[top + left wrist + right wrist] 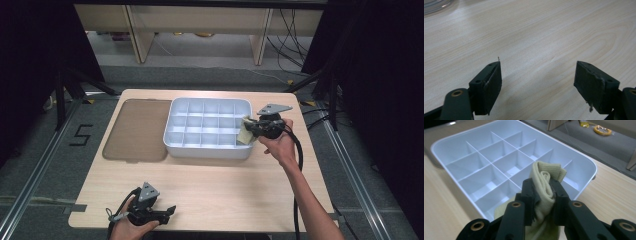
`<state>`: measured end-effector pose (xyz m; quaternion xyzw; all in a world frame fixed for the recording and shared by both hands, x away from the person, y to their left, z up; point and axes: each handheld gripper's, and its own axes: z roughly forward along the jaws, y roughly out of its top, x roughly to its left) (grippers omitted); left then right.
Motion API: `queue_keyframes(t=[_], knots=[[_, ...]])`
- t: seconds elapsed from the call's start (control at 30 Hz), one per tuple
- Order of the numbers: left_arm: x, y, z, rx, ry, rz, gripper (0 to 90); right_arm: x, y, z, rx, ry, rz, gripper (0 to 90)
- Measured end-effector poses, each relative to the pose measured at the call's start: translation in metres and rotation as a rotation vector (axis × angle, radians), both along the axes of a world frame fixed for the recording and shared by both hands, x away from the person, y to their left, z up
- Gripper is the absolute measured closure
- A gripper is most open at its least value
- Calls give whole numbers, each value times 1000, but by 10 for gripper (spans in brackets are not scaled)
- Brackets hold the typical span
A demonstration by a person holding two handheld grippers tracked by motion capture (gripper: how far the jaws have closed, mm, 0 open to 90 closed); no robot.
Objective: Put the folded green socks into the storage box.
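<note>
A white divided tray [172, 132] [454, 142] with several empty compartments stands at the middle back of the wooden table. My right gripper [248, 127] [543, 195] is shut on a rolled pale yellow-green cloth [245, 132] [546, 182], held over the tray's right edge. My left gripper [170, 211] [537, 82] rests near the table's front left edge, jaws wide open over bare wood with nothing between them.
A brownish translucent lid [137, 130] lies flat to the left of the tray. The wooden table [215, 185] has free room in front of the tray. Cables and shelving legs stand on the floor behind the table.
</note>
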<state>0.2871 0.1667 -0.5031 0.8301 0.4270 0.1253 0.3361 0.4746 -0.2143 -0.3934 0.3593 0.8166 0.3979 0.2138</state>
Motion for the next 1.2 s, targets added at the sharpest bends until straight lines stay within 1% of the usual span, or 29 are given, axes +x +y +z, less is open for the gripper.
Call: queue_keyframes(t=[0.07, 0.1, 0.13, 0.17, 0.2, 0.23, 0.27, 0.3, 0.33, 0.43, 0.47, 0.5, 0.53, 0.57, 0.6, 0.63, 0.67, 0.77, 0.8, 0.87, 0.9, 0.93, 0.97, 1.03, 1.07, 1.1, 1.17, 1.2], knots=[[0, -1, 0, -5, -6, 1, 210, 5, 0, -4, -17, 8, -6, 762], [0, -1, 0, -8, -6, 1, 208, 7, 1, -6, -25, 1, -16, 762], [-1, -1, 0, -8, -5, -1, 206, 8, 3, -7, -34, 3, -26, 762], [-1, -1, 0, -9, -5, -1, 206, 9, 3, -8, -41, -1, -18, 761], [0, -1, 0, -8, -6, 0, 206, 11, 4, -10, -47, -14, -18, 761], [0, -1, 0, -8, -6, 1, 206, 12, 5, -10, -55, 0, -22, 761], [0, -1, -1, -12, -6, 2, 206, 13, 7, -13, -61, -14, -21, 761], [0, -1, -2, -16, -4, 5, 206, 12, 9, -14, -69, 0, -24, 761], [0, -1, -1, -14, -6, 7, 206, 14, 10, -15, -98, -14, -16, 761], [0, -1, -1, 2, -7, 1, 207, 15, 14, -21, -152, -4, -26, 761], [-1, -3, -2, -23, 0, 17, 207, 15, 15, -22, -164, -4, -28, 761], [-1, -2, -1, 8, -7, -7, 207, 16, 16, -24, -179, -8, -26, 760], [-1, -2, -1, 8, -2, -8, 207, 18, 15, -26, -196, -19, -11, 760], [-1, -2, -1, 8, -1, -9, 208, 17, 17, -29, -192, -7, -22, 760], [-1, -2, -1, 8, -3, -10, 209, 17, 18, -30, -212, -15, -12, 760], [-1, -2, -1, 12, 1, -11, 209, 15, 21, -32, -216, -11, -15, 760], [-1, -2, -1, 8, -7, -9, 210, 14, 23, -35, -220, -20, -8, 759], [-1, -2, -1, 10, -7, -8, 210, 11, 29, -42, -255, -20, 12, 758], [-1, -2, -1, 13, -3, -9, 211, 10, 30, -45, -269, -33, 11, 758], [-1, -2, -1, 12, 1, -9, 213, 9, 32, -51, -279, -20, 25, 758], [-1, -2, -1, 12, 0, -12, 213, 8, 33, -54, -293, -33, 29, 758], [-1, -3, -2, 2, 7, -6, 215, 8, 33, -57, -297, -28, 36, 758], [-1, -3, -2, 4, 7, -5, 216, 7, 33, -59, -294, -21, 45, 758], [-1, -2, -1, 12, -2, -13, 216, 6, 31, -61, -293, -26, 39, 757], [-1, -2, -1, 10, 0, -9, 216, 6, 30, -61, -290, -13, 50, 757], [-1, -2, -1, 10, 0, -8, 216, 5, 30, -62, -281, -7, 46, 757], [-1, -1, -1, 16, -3, -7, 217, 5, 30, -64, -298, -2, 47, 756], [-1, -1, -1, 7, -2, -7, 217, 4, 31, -65, -322, -1, 50, 757]])
